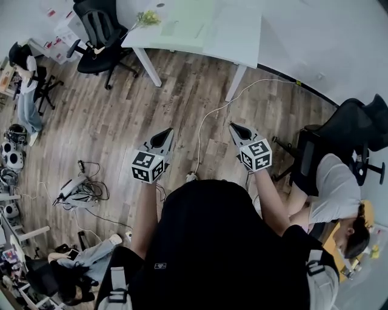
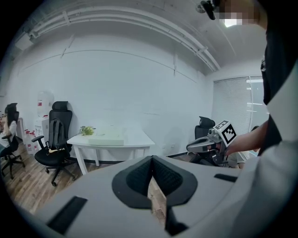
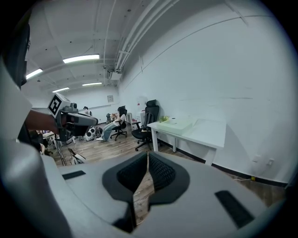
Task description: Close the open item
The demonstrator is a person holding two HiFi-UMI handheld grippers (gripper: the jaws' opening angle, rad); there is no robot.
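Observation:
A white table [image 1: 236, 30] stands far ahead by the wall. On it lie a pale green flat box-like thing [image 1: 182, 24] and a small plant [image 1: 147, 18]. I cannot tell from here whether the green thing [image 2: 106, 138] is open. My left gripper [image 1: 168, 131] and right gripper [image 1: 234, 126] are held side by side over the wood floor, well short of the table. Both are shut with nothing between the jaws. The left gripper [image 2: 151, 158] and the right gripper [image 3: 147, 153] point toward the table [image 3: 205, 132]. The green thing [image 3: 176, 124] shows on its left half.
A black office chair [image 1: 100, 33] stands left of the table. A white cable [image 1: 209, 115] runs across the floor between me and the table. One person [image 1: 336, 194] sits on a chair at my right, another [image 1: 24, 79] at far left. Cables and gear [image 1: 76, 191] litter the floor at left.

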